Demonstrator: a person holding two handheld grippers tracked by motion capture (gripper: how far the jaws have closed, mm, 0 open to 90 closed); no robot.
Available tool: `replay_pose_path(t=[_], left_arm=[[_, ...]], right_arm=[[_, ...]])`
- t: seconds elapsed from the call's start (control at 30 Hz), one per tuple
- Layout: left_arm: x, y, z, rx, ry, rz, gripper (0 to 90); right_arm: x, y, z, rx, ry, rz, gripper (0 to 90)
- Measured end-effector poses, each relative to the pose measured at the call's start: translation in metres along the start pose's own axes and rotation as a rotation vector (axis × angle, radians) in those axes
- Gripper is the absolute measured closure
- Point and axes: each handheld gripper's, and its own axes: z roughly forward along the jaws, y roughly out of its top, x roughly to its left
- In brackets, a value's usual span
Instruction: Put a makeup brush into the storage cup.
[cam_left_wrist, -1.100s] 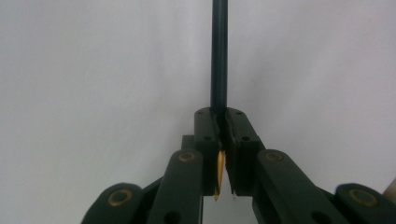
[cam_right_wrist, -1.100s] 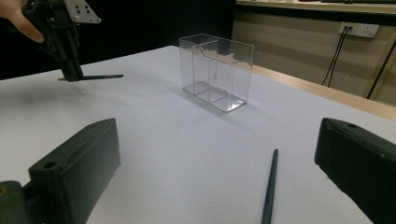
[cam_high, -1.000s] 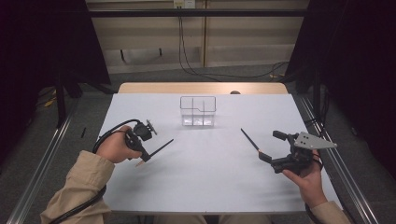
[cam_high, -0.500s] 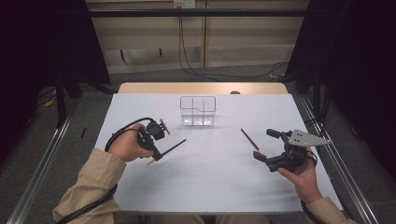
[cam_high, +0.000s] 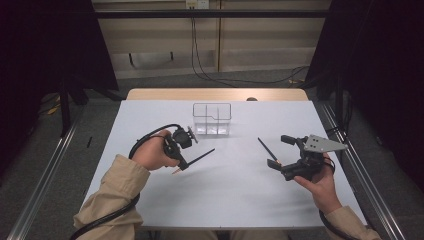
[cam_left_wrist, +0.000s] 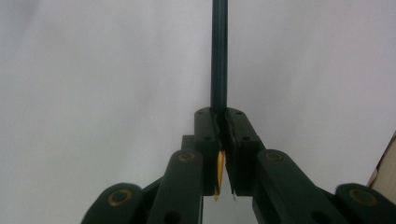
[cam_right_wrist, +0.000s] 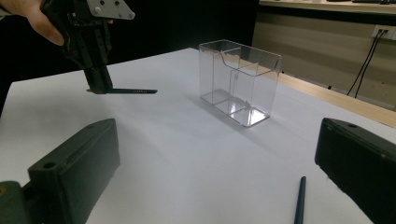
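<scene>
Desk: a flat, matte white top, smooth and evenly lit, with a pale wooden strip along its far edge.
Organiser: a clear, hard plastic box, rectangular, split by thin walls into compartments, glossy at the base; it stands upright toward the far middle of the desk.
Held pencil: slim, dark, straight, with a yellowish sharpened tip at the end near the hand.
Left hand-held gripper: black, jointed links with brass-coloured pins; its jaws are pressed together on the held pencil close to the tip end, so the long shaft juts out past the jaws toward the middle of the desk, lifted off the surface, a short way nearer than the organiser.
Second pencil: equally thin and dark, lying flat on the desk.
Right hand-held gripper: blocky black jaws spread wide, a grey three-cornered plate on top; the second pencil lies just beside it, on the organiser side, untouched.
</scene>
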Motion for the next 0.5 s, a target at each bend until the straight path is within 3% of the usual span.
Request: replay_pose_path(t=[0.5], left_arm=[[-0.010, 0.040, 0.006, 0.017, -0.026, 0.127, 84.4]], right_arm=[[0.001, 0.006, -0.003, 0.016, -0.026, -0.001, 0.0]])
